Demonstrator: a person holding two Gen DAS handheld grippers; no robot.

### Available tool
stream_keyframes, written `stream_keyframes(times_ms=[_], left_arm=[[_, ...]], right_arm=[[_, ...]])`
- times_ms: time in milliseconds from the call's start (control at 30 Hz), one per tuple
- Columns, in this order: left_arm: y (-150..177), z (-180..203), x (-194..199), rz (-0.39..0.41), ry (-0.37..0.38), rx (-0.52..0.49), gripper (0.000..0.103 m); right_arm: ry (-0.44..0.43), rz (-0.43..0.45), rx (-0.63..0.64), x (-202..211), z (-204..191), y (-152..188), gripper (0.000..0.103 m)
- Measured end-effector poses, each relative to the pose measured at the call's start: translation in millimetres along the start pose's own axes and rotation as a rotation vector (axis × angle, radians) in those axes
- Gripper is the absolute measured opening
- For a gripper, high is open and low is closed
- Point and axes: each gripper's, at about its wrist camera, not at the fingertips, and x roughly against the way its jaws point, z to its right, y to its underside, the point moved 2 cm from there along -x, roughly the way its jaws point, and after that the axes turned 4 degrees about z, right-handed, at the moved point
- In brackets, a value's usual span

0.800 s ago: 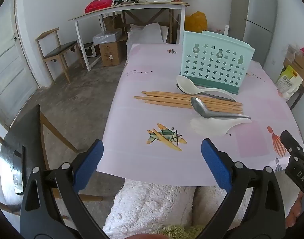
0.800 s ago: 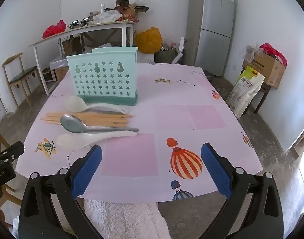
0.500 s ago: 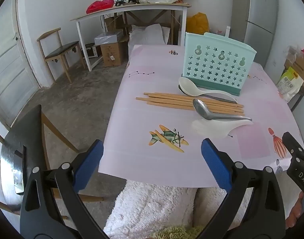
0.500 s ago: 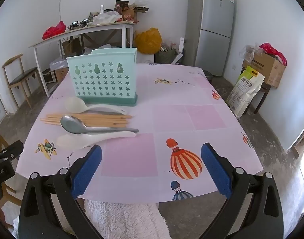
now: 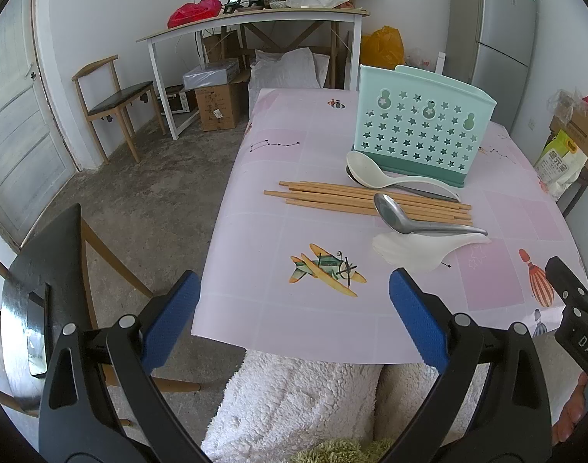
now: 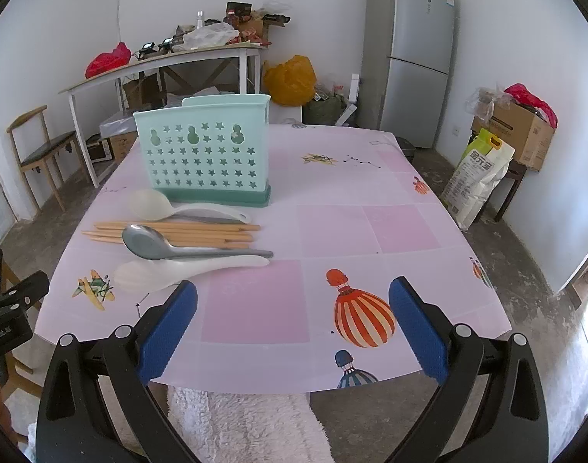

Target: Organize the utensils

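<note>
A mint-green utensil holder (image 5: 419, 139) with star holes stands on the pink table (image 5: 278, 231); it also shows in the right wrist view (image 6: 205, 154). In front of it lie a white spoon (image 5: 375, 171), several wooden chopsticks (image 5: 332, 196), a metal spoon (image 5: 406, 220) and a second white spoon (image 5: 413, 250). The right wrist view shows the chopsticks (image 6: 201, 231), the metal spoon (image 6: 159, 245) and the near white spoon (image 6: 170, 270). My left gripper (image 5: 294, 312) is open and empty at the table's near edge. My right gripper (image 6: 292, 320) is open and empty, right of the utensils.
A wooden chair (image 5: 43, 281) stands close at the left of the table. A fridge (image 6: 409, 54) and a cluttered white side table (image 6: 170, 65) stand at the back. A rice bag (image 6: 479, 177) leans at the right. A white fluffy cloth (image 5: 294, 397) lies below the table edge.
Both grippers have moved slightly forward and up toward the table; the utensils look a little nearer. Nothing on the table has moved.
</note>
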Motion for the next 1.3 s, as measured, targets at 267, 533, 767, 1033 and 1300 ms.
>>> stream_keyframes(times_ms=[267,533,767,1033,1300], left_arm=[[1,0,0,0.001,0.0,-0.001,0.095],[1,0,-1,0.0,0.0,0.0,0.095],[2,-3,-1,-0.002,-0.001,-0.002,0.095],[4,-7,-6,-0.007,-0.007,0.0,0.095],[3,-8,-6,-0.009,-0.019,-0.004,0.095]], right_arm=[[-0.007,0.003,0.003,2,-3,1,0.097],[-0.012,0.002,0.004,4,-5,1,0.097],[-0.014,0.0,0.003,3,-6,2,0.097],[-0.016,0.0,0.003,2,-7,2,0.097],[-0.018,0.001,0.002,2,-9,2,0.097]])
